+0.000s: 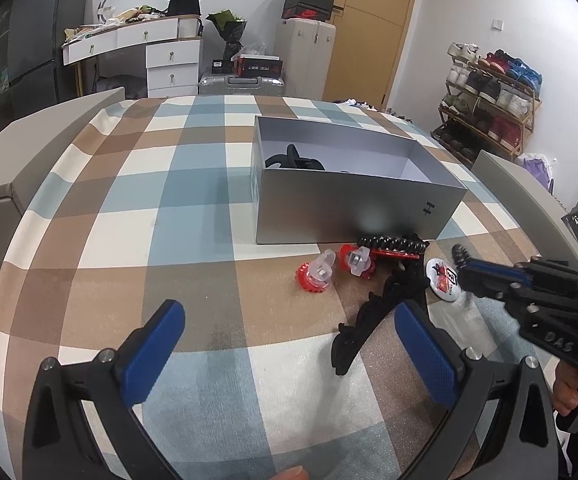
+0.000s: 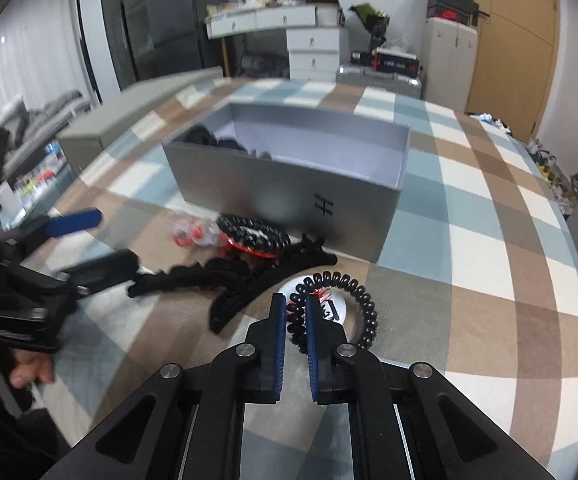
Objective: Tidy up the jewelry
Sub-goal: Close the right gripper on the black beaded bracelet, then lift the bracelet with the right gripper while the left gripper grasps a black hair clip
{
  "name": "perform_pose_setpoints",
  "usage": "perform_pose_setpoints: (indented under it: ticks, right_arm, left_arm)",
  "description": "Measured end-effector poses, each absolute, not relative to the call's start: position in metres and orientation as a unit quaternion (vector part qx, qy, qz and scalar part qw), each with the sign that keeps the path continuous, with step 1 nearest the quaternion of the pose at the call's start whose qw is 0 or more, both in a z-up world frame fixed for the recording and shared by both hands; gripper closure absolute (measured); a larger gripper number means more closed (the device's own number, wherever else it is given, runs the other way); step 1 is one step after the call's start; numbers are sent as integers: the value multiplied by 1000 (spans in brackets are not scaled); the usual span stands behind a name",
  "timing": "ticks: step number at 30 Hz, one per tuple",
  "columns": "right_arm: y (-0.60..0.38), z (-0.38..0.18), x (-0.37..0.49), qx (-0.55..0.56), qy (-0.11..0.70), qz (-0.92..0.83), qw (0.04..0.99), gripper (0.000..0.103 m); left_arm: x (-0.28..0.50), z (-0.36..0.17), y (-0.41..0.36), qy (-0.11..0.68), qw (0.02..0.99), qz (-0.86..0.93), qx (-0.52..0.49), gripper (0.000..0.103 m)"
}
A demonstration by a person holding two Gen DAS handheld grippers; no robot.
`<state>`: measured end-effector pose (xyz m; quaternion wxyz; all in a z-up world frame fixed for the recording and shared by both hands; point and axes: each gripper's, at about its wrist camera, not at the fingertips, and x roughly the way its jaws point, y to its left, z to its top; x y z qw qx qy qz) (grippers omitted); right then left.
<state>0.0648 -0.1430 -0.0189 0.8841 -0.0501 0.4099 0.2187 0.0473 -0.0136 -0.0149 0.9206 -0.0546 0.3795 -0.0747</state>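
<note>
An open grey box (image 1: 353, 204) stands on the checked tablecloth, with black items inside; it also shows in the right wrist view (image 2: 289, 184). In front of it lie two red-and-clear pieces (image 1: 315, 272), a black spiral band on a red ring (image 1: 393, 245), large black hair clips (image 1: 381, 304) and a round white badge (image 1: 443, 276). My right gripper (image 2: 296, 304) is shut on a black spiral hair tie (image 2: 341, 312) held over the badge (image 2: 333, 300). My left gripper (image 1: 289, 344) is open and empty, near the clips.
The checked table (image 1: 169, 200) is flanked by grey chair backs (image 1: 29, 152). White drawers (image 1: 169, 56), suitcases and a shoe rack (image 1: 489, 100) stand behind. The right gripper body shows in the left wrist view (image 1: 529, 288).
</note>
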Motion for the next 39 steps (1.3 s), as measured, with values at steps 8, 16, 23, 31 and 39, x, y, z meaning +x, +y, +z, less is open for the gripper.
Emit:
perform_pose_setpoints:
  ticks: [8,16,23,31,39]
  right_arm:
    - [-170,-3,52,26,385,231,893,94]
    - [-173,-3,48,34,383,234,893,94]
    - [-176,2,43,38,373,237,896,94]
    - [-177,7,38,47,365,243,897,94]
    - [-172,11,36,44,360,254,897,94]
  left_arm:
    - [56,-21,-26,428,899,-94,-24,11]
    - [57,-25,-52,436,890,-119,57,29]
    - [62,-24,-60,433,885,-156,68,69]
    - [51,-19,-60,426,885,-179,53,92]
    - [40,-5,-47,403,895,-193,-12,92]
